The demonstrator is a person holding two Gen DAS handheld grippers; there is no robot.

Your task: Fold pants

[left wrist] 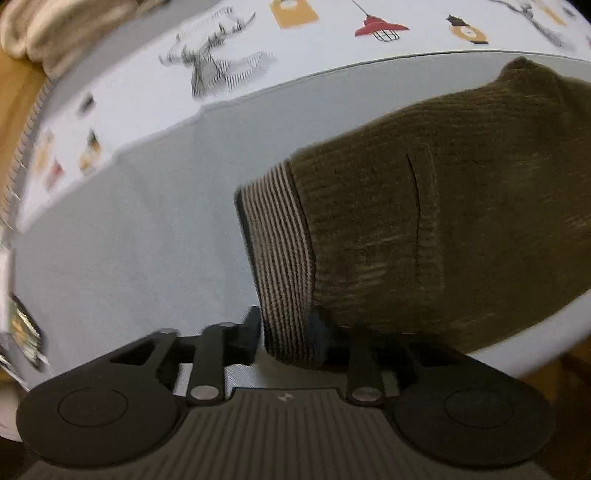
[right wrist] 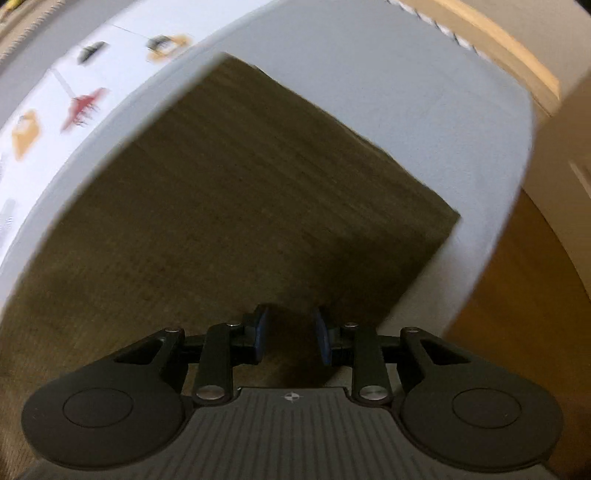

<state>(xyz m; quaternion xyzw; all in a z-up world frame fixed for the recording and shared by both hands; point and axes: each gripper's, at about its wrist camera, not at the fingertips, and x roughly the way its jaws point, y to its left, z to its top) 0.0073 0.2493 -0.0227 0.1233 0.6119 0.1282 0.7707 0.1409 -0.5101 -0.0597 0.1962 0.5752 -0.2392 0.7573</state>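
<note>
Pants (left wrist: 424, 221) waistband between the left tool's (left wrist: 286, 332) parted jaws, right tool (right wrist: 290, 332) open above

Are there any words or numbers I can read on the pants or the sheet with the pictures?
No readable words or numbers.
Pants: no label shows.
Printed sheet: only drawings, a moose head, a red lamp and yellow tags; any writing on them is too blurred.
Each gripper body carries a tiny round emblem, not text.
</note>
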